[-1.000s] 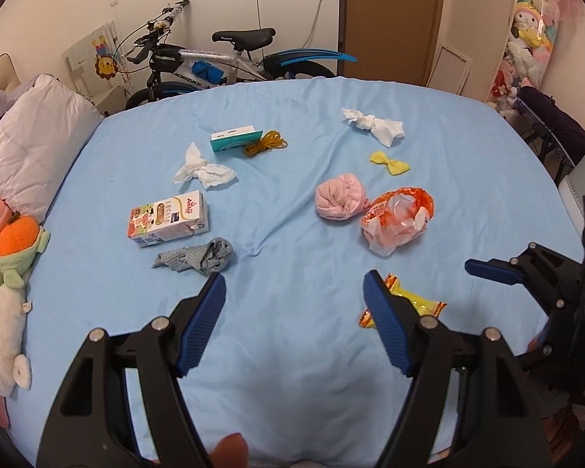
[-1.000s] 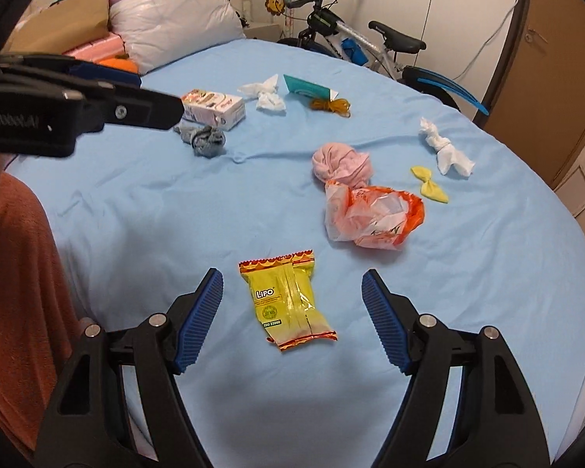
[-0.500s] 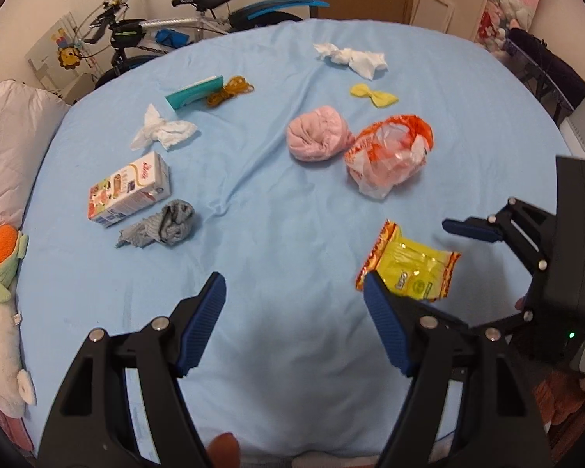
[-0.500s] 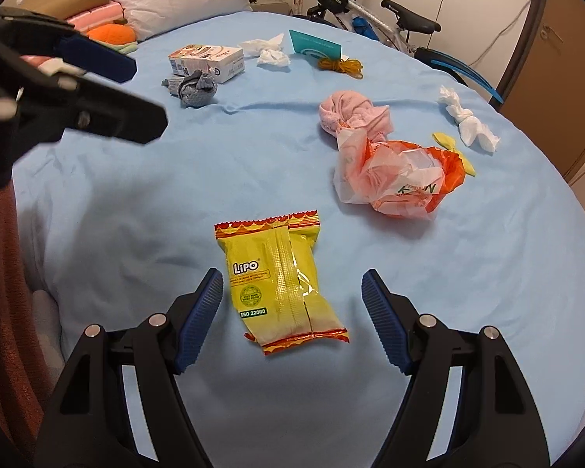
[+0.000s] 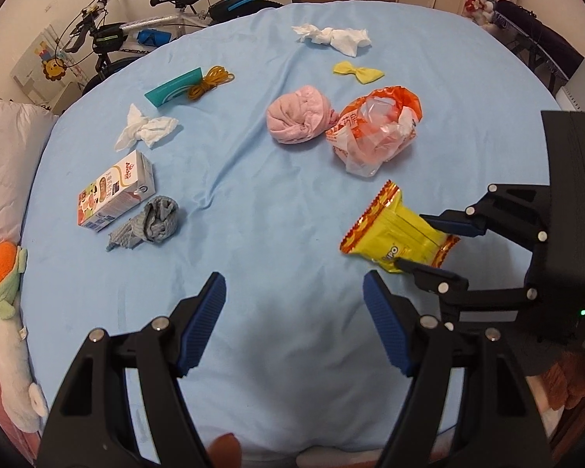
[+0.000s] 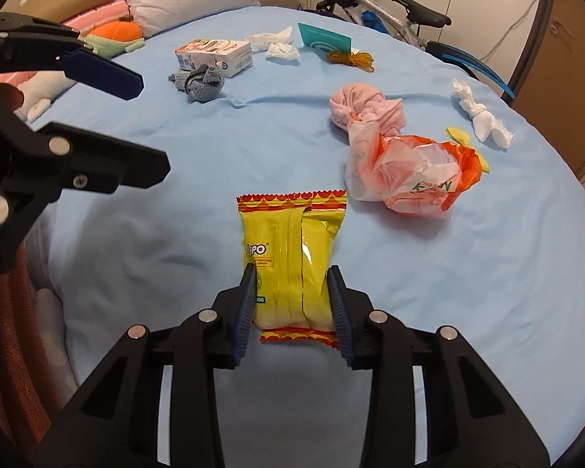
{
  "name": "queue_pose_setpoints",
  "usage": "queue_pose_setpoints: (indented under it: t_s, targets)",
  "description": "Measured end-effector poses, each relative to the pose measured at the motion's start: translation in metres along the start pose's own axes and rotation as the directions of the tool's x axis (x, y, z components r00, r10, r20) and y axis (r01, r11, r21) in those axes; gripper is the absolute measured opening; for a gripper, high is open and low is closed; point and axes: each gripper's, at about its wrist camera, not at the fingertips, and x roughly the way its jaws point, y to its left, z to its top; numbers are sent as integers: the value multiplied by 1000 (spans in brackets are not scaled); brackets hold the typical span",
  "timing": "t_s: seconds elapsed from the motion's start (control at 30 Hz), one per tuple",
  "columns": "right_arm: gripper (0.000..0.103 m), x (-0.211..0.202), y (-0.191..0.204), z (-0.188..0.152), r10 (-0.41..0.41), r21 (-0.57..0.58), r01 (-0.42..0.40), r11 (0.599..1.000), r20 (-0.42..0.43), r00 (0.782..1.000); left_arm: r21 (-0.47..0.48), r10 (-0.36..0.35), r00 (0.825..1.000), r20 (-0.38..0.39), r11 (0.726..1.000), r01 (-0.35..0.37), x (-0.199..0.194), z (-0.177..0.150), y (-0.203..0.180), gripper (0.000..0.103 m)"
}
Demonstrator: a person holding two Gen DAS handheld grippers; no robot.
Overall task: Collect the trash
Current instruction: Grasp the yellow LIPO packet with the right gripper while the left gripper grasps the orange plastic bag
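Left wrist view: left gripper [image 5: 294, 321] gapes empty over bare sheet [image 5: 253, 195]; tissues [image 5: 146, 130], milk carton [image 5: 115, 191] beyond, uncollected.

Right wrist view: right gripper [image 6: 292, 304], jaws just closing, pinches yellow wrapper [image 6: 292, 261]. First pickup, barely started.

"LiPO" on yellow snack packet [image 6: 292, 257], "Anchor" on milk carton [image 5: 115, 191]

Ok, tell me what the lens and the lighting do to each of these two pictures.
Left wrist view: fisheye bends the blue bed sheet into a dome, corners go black, and a soft shadow lies between the fingers of the left hand-held gripper. Right wrist view: same curving, sharp focus, with glare streaks on the yellow snack packet in the right hand-held gripper.
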Motion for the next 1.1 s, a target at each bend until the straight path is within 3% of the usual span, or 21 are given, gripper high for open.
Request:
queue_pose_setpoints:
  t_s: [0.47, 0.77, 1.1]
  targets:
    - [31, -27, -51, 1, -76, 144, 68, 987, 47, 996, 111, 13, 1000, -4, 994, -13, 11, 19, -35, 73]
    - [31, -52, -98, -2, -150, 270, 120, 955, 94, 984, 126, -22, 999, 34, 992, 18, 24, 61, -57, 73]
    - [31, -51, -130, -6, -146, 373, 99, 923, 100, 984, 177, -2, 1000, 27, 984, -3, 65, 97, -80, 73]
